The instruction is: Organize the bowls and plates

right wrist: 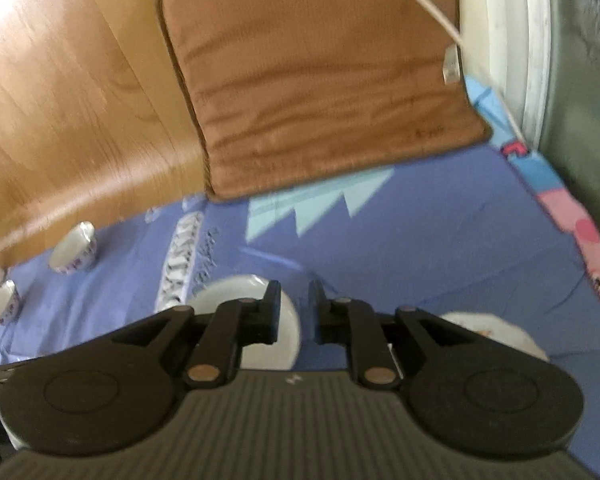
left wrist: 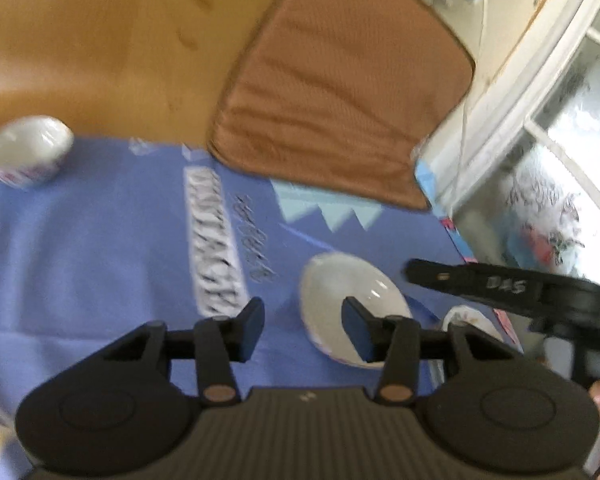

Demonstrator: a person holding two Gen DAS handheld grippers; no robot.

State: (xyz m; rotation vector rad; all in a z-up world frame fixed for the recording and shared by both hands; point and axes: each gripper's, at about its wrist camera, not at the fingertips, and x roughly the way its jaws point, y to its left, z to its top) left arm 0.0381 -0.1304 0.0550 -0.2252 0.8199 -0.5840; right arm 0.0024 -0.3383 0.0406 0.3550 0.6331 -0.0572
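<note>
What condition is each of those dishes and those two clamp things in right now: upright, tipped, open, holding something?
Left hand-held gripper: open, nothing held.
Right hand-held gripper: slightly open, nothing held.
White plate: flat on the blue cloth, empty.
Second plate: on the cloth, mostly hidden.
Patterned bowl: upright, empty.
Second small bowl: at the cloth's edge, too blurred to judge.
Brown cushion: lying flat.

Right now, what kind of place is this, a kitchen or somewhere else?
Probably a living room or bedroom floor at home, not a kitchen: wood-look flooring, a brown floor cushion, and dishes set on a blue printed sheet.
</note>
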